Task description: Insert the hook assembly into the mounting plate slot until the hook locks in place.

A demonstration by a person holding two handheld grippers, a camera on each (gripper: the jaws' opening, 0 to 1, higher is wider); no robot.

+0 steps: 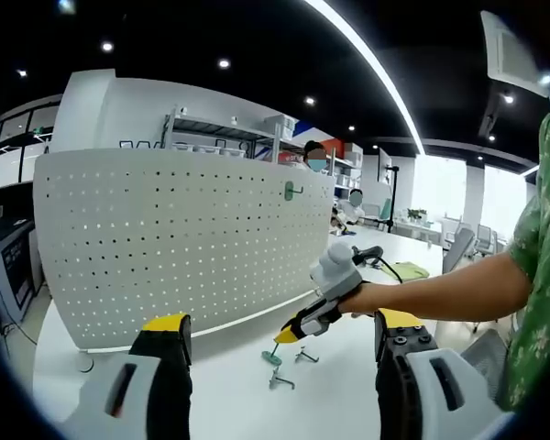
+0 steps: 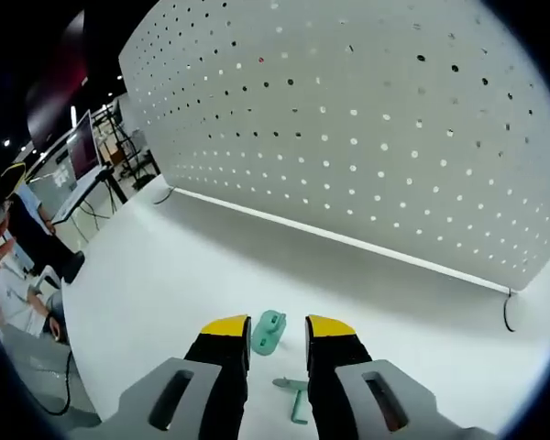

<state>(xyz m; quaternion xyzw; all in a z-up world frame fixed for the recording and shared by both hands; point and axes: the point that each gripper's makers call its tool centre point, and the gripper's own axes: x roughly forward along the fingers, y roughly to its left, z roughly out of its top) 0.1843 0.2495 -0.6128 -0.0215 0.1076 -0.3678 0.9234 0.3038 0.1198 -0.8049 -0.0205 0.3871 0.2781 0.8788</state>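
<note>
The white perforated mounting plate stands upright on the white table. One green hook hangs on it near its upper right. Low over the table, my right gripper is narrowly open. Its yellow tips sit either side of a green hook assembly, which rests on the table and is not clamped. A second green hook lies nearer, and a third is beside it. My left gripper is held back, wide open and empty.
A person's arm in a green patterned sleeve reaches in from the right. A black cable and a yellow-green item lie on the far table. People sit beyond the plate. A desk with a monitor stands past the table's edge.
</note>
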